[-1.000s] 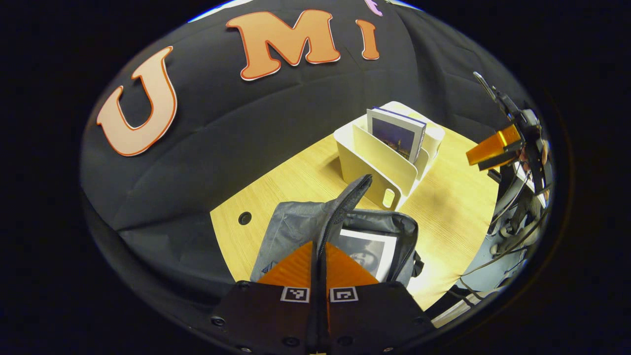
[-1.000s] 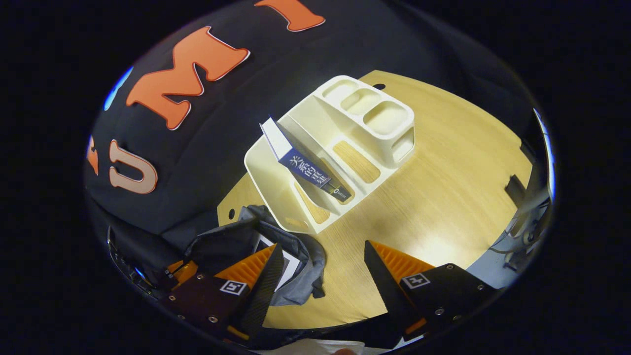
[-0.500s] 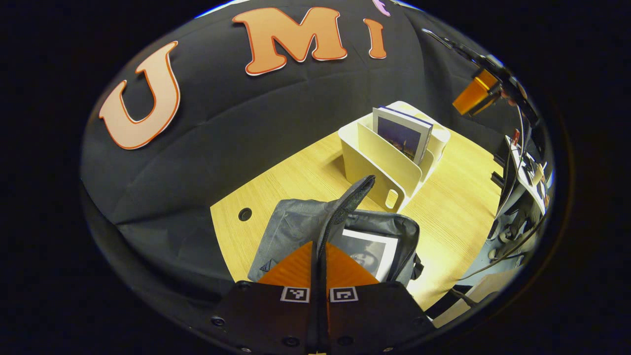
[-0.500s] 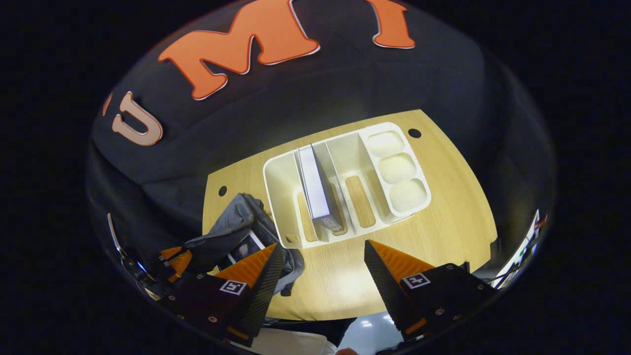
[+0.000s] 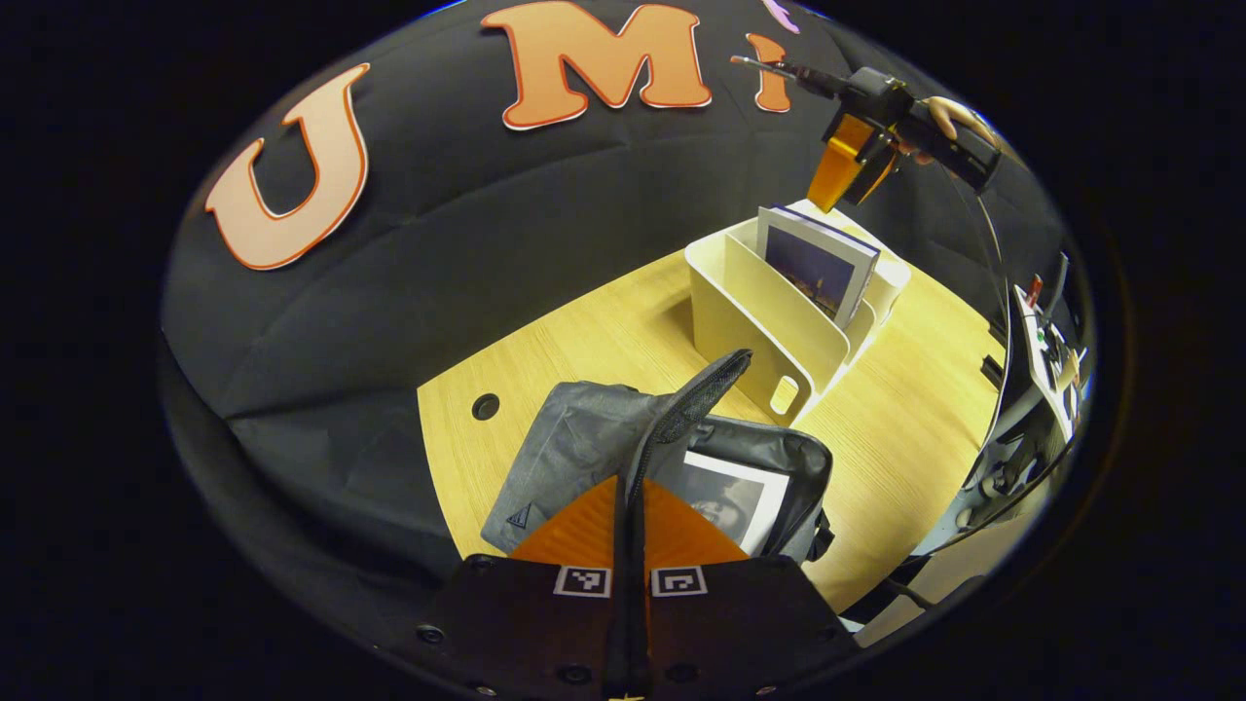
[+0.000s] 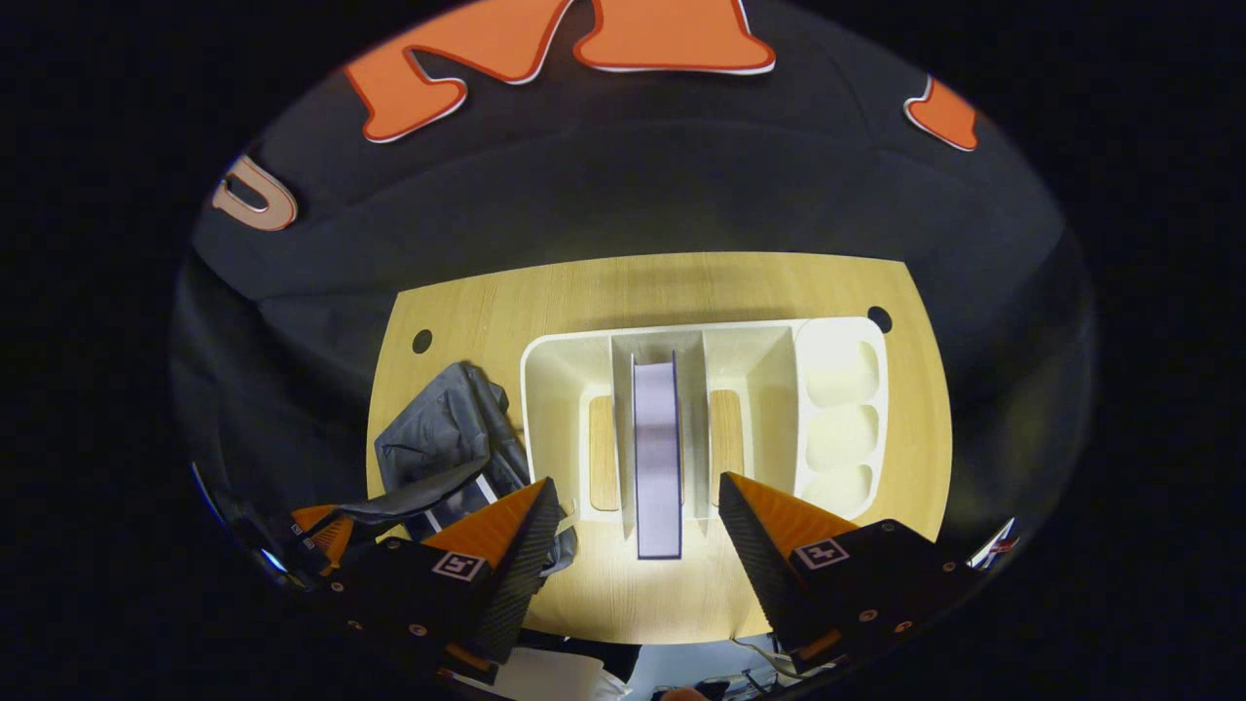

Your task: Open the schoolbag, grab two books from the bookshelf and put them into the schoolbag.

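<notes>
The grey schoolbag (image 5: pixel 574 448) lies open on the wooden table (image 5: pixel 584 341), with one book (image 5: pixel 730 497) inside it. My left gripper (image 5: pixel 631 482) is shut on the bag's raised flap (image 5: pixel 696 394) and holds it up. Behind the bag, the white bookshelf (image 5: pixel 750 331) holds one upright book (image 5: pixel 813 268). My right gripper (image 5: pixel 852 161) hangs above that shelf. In the right gripper view, my right gripper (image 6: pixel 635 480) is open, pointing straight down over the book's (image 6: pixel 657 438) top edge in the bookshelf's (image 6: pixel 555 389) middle slot. The schoolbag (image 6: pixel 443 428) and left gripper (image 6: pixel 326 521) sit lower left.
The shelf's right end has three small empty cups (image 6: pixel 842 419). Cable holes (image 6: pixel 421 341) (image 6: pixel 879 318) mark the table's far corners. Cables and equipment (image 5: pixel 1042 341) stand past the table's right edge. A hand (image 5: pixel 949 112) holds the right gripper.
My right gripper has swung up and over the bookshelf, lining up straight above the book, still open. The left gripper keeps holding the flap, almost still.
</notes>
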